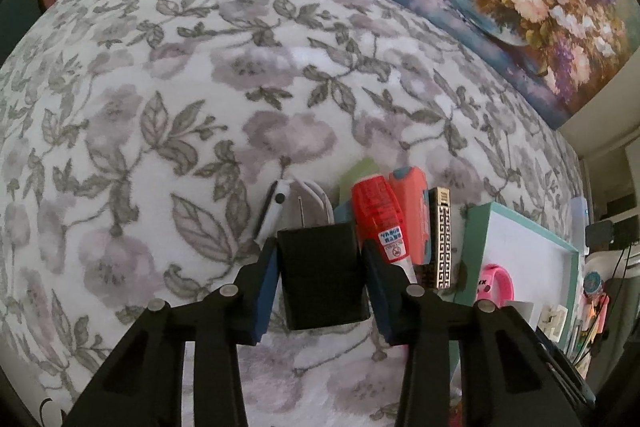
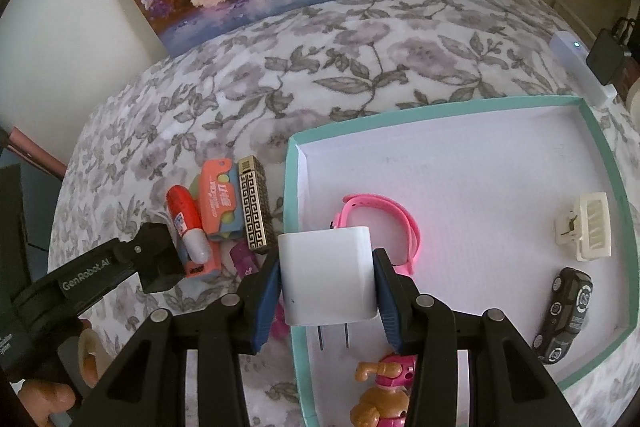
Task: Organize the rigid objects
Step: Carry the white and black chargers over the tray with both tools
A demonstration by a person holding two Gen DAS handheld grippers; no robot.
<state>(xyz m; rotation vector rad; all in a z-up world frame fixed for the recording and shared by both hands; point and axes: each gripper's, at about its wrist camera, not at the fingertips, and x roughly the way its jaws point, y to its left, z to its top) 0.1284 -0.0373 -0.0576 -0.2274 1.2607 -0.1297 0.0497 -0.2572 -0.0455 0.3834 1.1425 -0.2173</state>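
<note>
Floral bedspread (image 2: 360, 39), objects in a loose row near its middle. Left gripper (image 1: 322, 285) clamped on a black box (image 1: 322, 275) — pads pressing both sides, box beside the pile. Just right of it: red-capped tube (image 2: 188, 223), coral packet (image 2: 218, 199), gold-and-black patterned case (image 2: 254, 205), all touching or nearly so. Further right, teal-rimmed tray (image 2: 292, 187) holding a pink strap (image 2: 384, 223), white clip (image 2: 588, 227), black toy car (image 2: 566, 311), and a doll figure (image 2: 380, 391). Right gripper (image 2: 328, 281) squeezes a white plug adapter (image 2: 328, 275) — prongs toward the camera — over the tray's left edge.
</note>
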